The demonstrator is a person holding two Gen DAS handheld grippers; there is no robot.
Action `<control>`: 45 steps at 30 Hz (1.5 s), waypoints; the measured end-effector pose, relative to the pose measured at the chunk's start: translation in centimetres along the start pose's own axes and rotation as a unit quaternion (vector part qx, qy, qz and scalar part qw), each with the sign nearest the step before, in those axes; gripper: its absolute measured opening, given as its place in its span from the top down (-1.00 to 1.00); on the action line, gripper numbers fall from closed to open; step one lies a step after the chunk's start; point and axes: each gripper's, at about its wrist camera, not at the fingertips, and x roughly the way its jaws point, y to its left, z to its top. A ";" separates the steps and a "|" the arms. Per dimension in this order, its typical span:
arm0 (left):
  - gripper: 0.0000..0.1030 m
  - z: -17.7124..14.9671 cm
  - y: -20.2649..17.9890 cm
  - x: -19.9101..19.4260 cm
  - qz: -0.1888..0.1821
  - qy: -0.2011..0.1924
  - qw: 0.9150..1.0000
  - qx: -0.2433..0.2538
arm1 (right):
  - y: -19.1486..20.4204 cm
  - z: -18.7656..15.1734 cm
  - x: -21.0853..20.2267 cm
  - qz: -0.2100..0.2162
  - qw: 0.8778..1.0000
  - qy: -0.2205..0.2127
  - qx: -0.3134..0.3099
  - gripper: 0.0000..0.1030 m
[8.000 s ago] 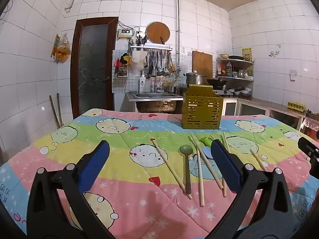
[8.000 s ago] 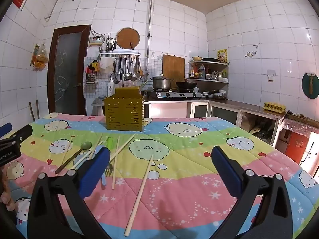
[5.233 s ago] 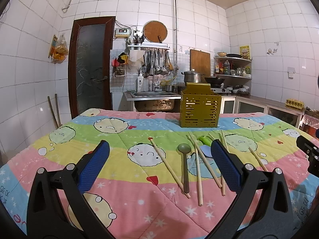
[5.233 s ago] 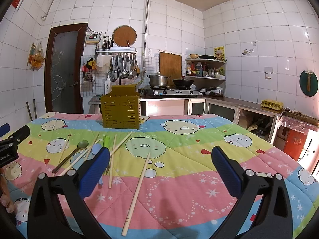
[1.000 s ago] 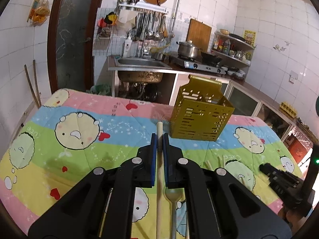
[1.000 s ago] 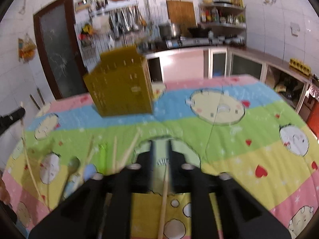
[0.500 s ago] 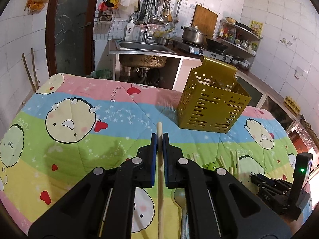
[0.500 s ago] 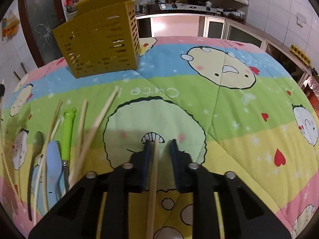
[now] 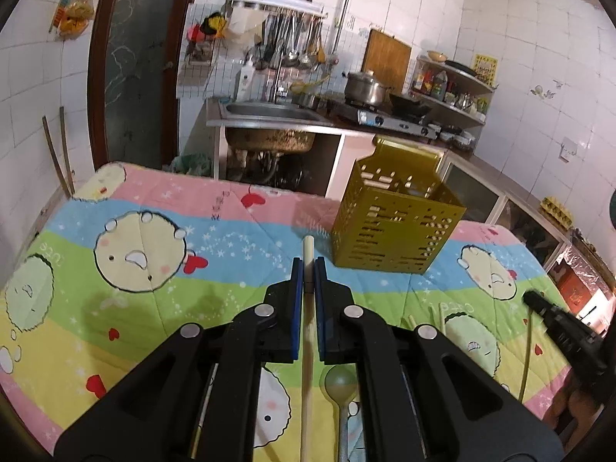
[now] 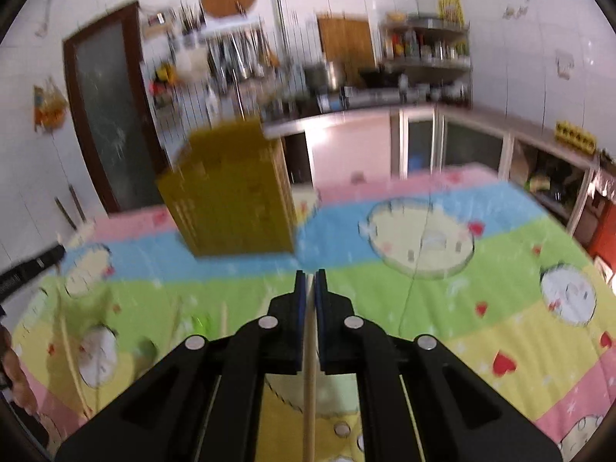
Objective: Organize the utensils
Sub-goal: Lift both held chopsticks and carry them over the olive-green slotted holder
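Our left gripper (image 9: 308, 269) pinches a smooth pale wooden chopstick (image 9: 307, 346); our right gripper (image 10: 310, 281) clamps another slim wooden chopstick (image 10: 309, 396), its view blurring the slotted yellow plastic basket (image 9: 396, 227).

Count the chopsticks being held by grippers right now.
2: one chopstick clamped in the left gripper, a second chopstick in the right gripper. Loose ones on the blanket are partly hidden.

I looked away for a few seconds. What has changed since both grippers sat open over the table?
Both have shut on chopsticks and lifted: the left gripper holds one chopstick, the right gripper another chopstick, both facing the yellow basket. The basket and the spoon stayed put.
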 end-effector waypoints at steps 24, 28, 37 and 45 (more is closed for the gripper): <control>0.91 -0.2 -1.5 -5.3 -0.018 -0.080 0.996 0.028 | 1.5 1.1 -7.6 0.016 0.985 -0.172 -0.027 0.90; 0.91 0.8 -2.1 -5.3 -0.022 -0.091 0.995 0.030 | 2.0 2.0 -7.4 0.017 0.982 -0.185 -0.030 0.90; 0.91 5.8 -4.1 -4.1 -0.041 -0.121 0.991 0.025 | 2.6 6.9 -5.9 0.022 0.976 -0.213 -0.026 0.90; 0.91 13.4 -7.6 -2.0 -0.058 -0.185 0.981 0.027 | 4.2 14.6 -4.6 0.029 0.967 -0.251 -0.030 0.90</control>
